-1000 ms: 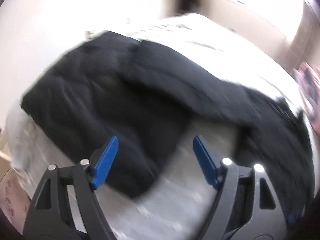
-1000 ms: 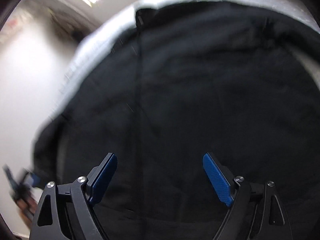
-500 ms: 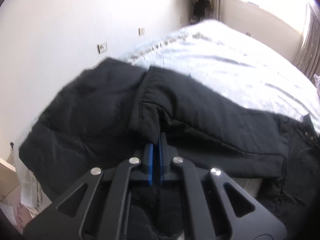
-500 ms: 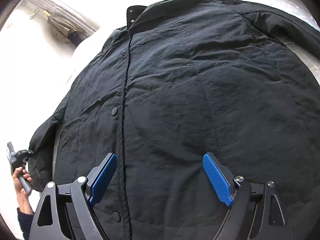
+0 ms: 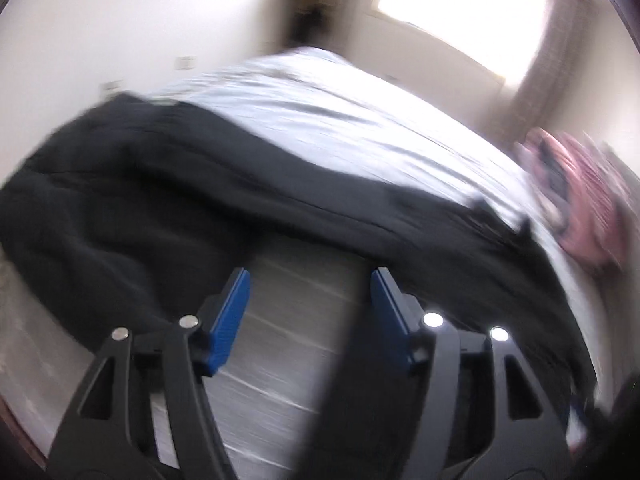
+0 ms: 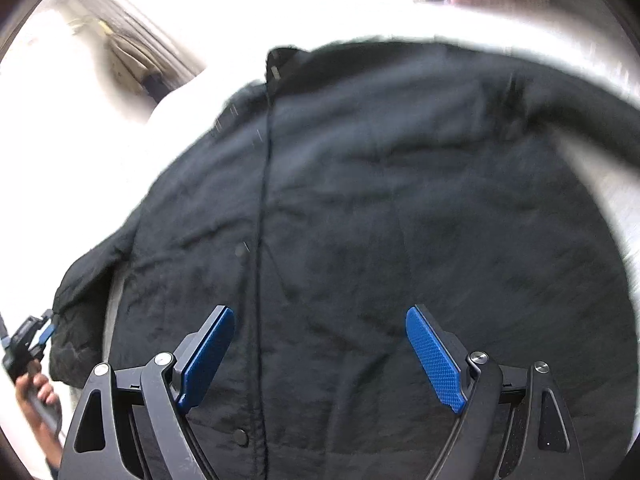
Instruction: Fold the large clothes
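Both the left gripper and right gripper gape empty over the black jacket on the bed.

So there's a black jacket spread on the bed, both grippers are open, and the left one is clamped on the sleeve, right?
Not quite. The left gripper is open and holds nothing: the left wrist view shows its blue pads apart with no cloth between them. The black jacket does lie spread on the bed, and the right gripper is open above it.
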